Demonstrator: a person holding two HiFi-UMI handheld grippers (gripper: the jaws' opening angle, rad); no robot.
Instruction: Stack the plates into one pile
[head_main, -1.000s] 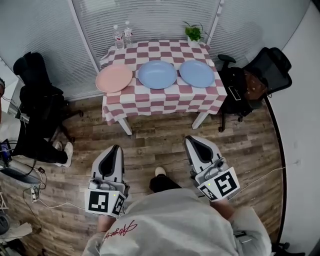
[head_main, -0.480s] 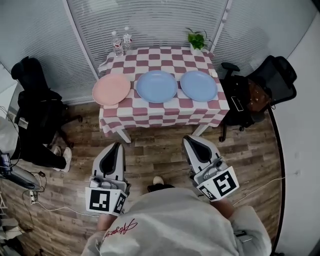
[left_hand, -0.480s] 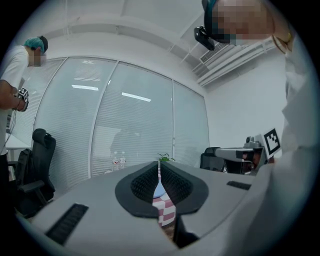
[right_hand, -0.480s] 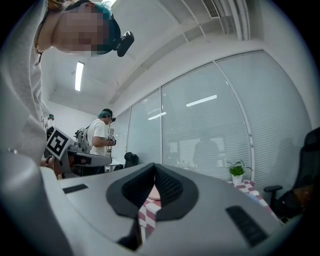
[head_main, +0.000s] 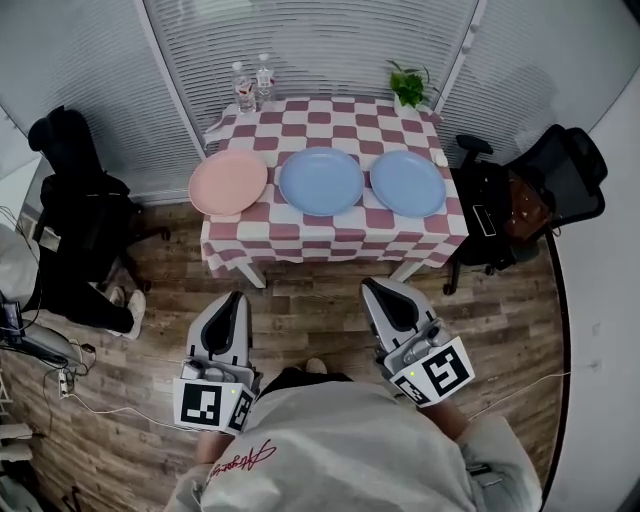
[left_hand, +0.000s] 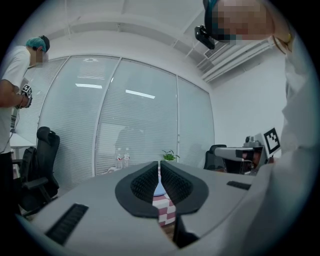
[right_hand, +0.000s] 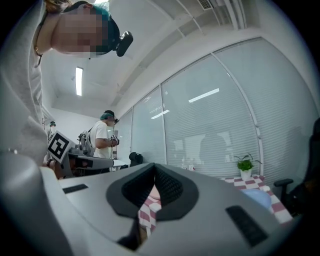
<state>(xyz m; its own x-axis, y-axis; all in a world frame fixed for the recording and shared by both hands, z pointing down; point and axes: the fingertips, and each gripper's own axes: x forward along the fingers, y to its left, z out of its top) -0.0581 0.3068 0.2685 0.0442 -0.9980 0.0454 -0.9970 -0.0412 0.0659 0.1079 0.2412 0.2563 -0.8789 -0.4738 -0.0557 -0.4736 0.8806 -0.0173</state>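
Three plates lie in a row on the checkered table: a pink plate at the left, a blue plate in the middle, another blue plate at the right. My left gripper and right gripper hang shut and empty over the wooden floor, well short of the table's near edge. In the left gripper view the left gripper has its jaws together, a blue plate showing beyond them. In the right gripper view the right gripper is likewise shut, with the pink plate behind it.
Two water bottles and a potted plant stand at the table's far edge. Black office chairs flank it, one at the left, one at the right. Cables lie on the floor at my left. Another person stands in the room.
The table and plates have slid slightly down and right in the head view as I step closer. Both grippers stay shut and keep their pose.
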